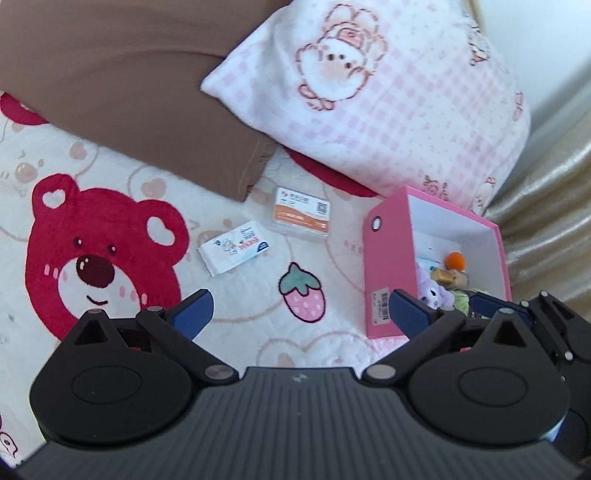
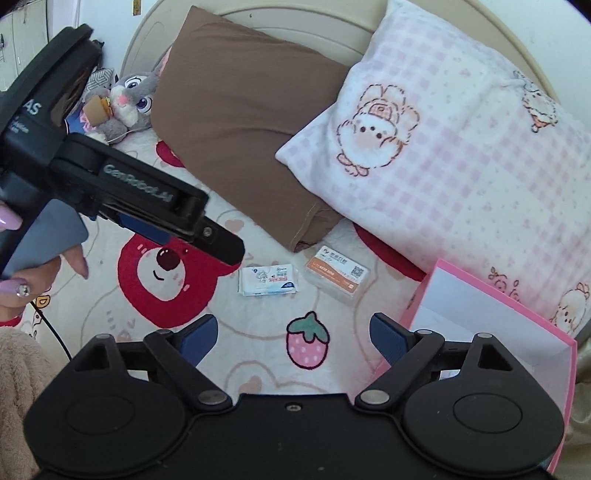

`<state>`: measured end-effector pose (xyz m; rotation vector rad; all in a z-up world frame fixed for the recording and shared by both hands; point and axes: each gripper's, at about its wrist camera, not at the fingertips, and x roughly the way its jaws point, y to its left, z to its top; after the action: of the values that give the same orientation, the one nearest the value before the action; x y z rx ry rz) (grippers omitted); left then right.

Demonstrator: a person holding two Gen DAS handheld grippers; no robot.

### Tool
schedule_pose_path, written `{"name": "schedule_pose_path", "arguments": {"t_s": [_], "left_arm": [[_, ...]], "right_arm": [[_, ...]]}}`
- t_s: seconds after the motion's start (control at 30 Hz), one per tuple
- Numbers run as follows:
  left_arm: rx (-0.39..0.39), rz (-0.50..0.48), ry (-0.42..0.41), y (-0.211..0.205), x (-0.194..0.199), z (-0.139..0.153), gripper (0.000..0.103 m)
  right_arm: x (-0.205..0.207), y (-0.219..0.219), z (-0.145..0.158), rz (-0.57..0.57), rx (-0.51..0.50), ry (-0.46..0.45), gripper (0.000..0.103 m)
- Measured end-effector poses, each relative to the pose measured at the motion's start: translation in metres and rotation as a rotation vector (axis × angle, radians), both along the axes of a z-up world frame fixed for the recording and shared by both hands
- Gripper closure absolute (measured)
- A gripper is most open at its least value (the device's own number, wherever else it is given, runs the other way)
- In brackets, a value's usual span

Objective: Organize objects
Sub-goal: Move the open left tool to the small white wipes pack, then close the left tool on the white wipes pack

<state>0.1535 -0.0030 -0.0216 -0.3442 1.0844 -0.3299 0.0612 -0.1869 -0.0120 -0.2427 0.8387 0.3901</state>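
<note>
Both claws wide, empty: left gripper (image 1: 299, 314), right gripper (image 2: 291, 336) | tissue pack (image 1: 233, 247), card case (image 1: 303, 214) lie on blanket (image 1: 240, 332) beside pink box (image 1: 384, 266) | square your jaws across the pack before closing.

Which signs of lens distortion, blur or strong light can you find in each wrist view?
Left wrist view: the pink box bows outward, fisheye bending; the plaid pillow looks softly smeared. Right wrist view: the headboard curves with the frame; bright daylight washes out the plaid pillow's upper right; the tissue pack stays fairly sharp.
</note>
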Motion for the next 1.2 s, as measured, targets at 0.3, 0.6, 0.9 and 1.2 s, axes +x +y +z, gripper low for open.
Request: {"name": "schedule_pose_path", "arguments": {"t_s": [0.3,0.6,0.9,1.2], "left_arm": [[-0.006,0.017,0.086,0.016,0.034,-0.065,0.000],[-0.004,-0.006,0.010,0.018,0.050,-0.116,0.004],[-0.103,0.055,-0.015,0.022,0.066,-0.155,0.017],[-0.131,0.107,-0.052,0.026,0.070,-0.177,0.051]], "right_arm": [[0.029,0.046,-0.052,0.127,0.011,-0.018,0.012],[0.051,0.061,-0.113,0.118,-0.052,-0.084,0.012],[0.092,0.069,-0.178,0.057,-0.059,-0.112,0.014],[0.111,0.075,-0.209,0.050,-0.052,-0.142,0.015]]}}
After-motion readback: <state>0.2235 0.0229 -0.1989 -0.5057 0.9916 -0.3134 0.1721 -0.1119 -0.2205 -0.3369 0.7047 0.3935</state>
